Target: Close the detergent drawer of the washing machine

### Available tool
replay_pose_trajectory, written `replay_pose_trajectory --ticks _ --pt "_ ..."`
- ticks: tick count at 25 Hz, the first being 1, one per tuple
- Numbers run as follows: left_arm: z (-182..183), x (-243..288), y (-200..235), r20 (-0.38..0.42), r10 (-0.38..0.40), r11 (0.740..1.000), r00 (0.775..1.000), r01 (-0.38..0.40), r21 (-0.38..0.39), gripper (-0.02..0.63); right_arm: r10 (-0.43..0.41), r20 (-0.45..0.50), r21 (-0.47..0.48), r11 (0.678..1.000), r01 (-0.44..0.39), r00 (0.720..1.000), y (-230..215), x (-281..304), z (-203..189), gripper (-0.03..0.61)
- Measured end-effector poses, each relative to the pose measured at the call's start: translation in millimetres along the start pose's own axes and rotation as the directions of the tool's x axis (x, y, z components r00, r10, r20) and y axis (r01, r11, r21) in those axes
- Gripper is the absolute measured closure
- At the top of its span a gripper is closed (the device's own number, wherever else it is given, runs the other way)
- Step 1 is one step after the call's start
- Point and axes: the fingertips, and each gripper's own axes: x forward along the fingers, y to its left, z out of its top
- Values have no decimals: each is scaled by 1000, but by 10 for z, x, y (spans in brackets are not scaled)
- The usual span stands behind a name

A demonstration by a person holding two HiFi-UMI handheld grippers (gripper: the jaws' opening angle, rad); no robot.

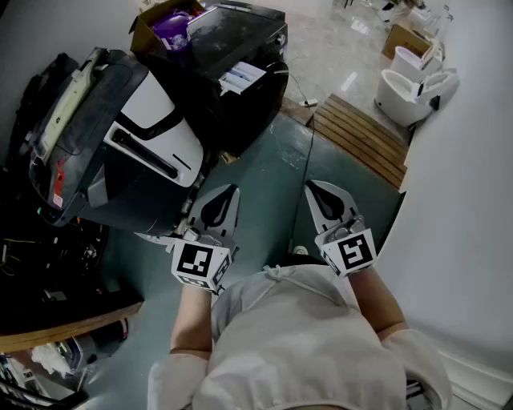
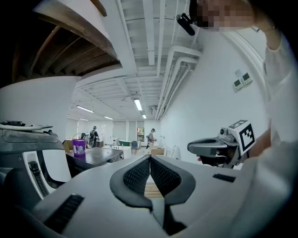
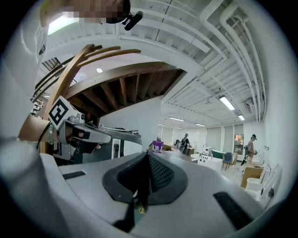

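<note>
The washing machine (image 1: pixel 148 132), white with dark grey trim, stands tilted in the head view at the left, about a hand's width beyond my left gripper (image 1: pixel 231 190). I cannot make out its detergent drawer. A dark bar handle (image 1: pixel 149 156) crosses its white front. My right gripper (image 1: pixel 313 186) is level with the left one, over the green floor. Both are held close to the person's chest, jaws pressed together with nothing between them. In the left gripper view the shut pads (image 2: pixel 139 176) fill the foreground, with the machine (image 2: pixel 35 169) at the left. The right gripper (image 3: pixel 148 157) shows its jaws closed too.
A second, black machine (image 1: pixel 232 68) stands behind the first, with a cardboard box (image 1: pixel 164 24) holding a purple container. A wooden slatted platform (image 1: pixel 361 136) and white toilets (image 1: pixel 409 88) lie at the right, beside a white wall (image 1: pixel 465 224). Dark clutter (image 1: pixel 48 264) sits at the left.
</note>
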Motion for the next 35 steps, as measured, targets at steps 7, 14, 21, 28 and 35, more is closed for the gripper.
replay_pose_trajectory --ticks 7,14,21,28,35 --pt "-62 37 11 8 -16 1000 1000 16 2 595 -4 -9 2 1000 4 1000 -19 22 -9 577" --pt "-187 129 67 -10 -17 999 1000 16 -28 595 -24 -25 27 999 25 999 -111 97 -113 574" --pt "-286 448 145 -41 23 999 999 -24 -36 595 5 -37 47 999 -3 999 -438 353 -333 574" --pt "-251 1168 254 -56 131 991 990 -133 -35 595 92 -24 44 995 -91 995 -1173 820 -516 574" --pt "-280 2312 211 -95 218 974 971 -223 -45 595 224 -56 81 972 -219 973 -2244 1315 -809 573"
